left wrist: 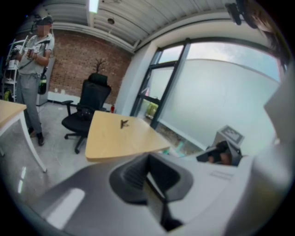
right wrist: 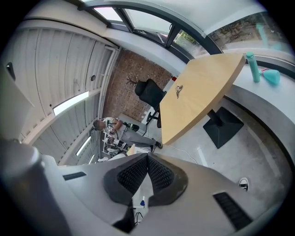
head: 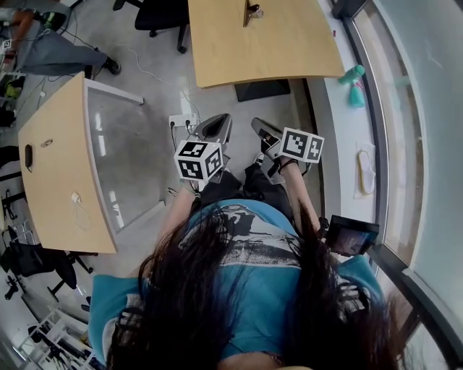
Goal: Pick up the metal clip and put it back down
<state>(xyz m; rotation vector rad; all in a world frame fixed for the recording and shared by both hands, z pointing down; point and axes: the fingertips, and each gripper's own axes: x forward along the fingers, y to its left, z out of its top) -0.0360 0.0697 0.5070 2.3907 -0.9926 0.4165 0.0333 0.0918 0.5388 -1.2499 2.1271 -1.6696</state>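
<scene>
Metal clip (head: 252, 11) too small f/ detail; table (head: 289, 43) cropped at top.

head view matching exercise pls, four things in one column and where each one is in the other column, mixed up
Things:
1 metal clip
2 teal bottle
3 black office chair
4 white power strip

Places:
a on the white window ledge
b lying flat on the grey floor, with plugs in it
c on the far wooden table
d standing at that table's far left edge

Pairs: 1-c; 2-a; 3-d; 4-b
</scene>
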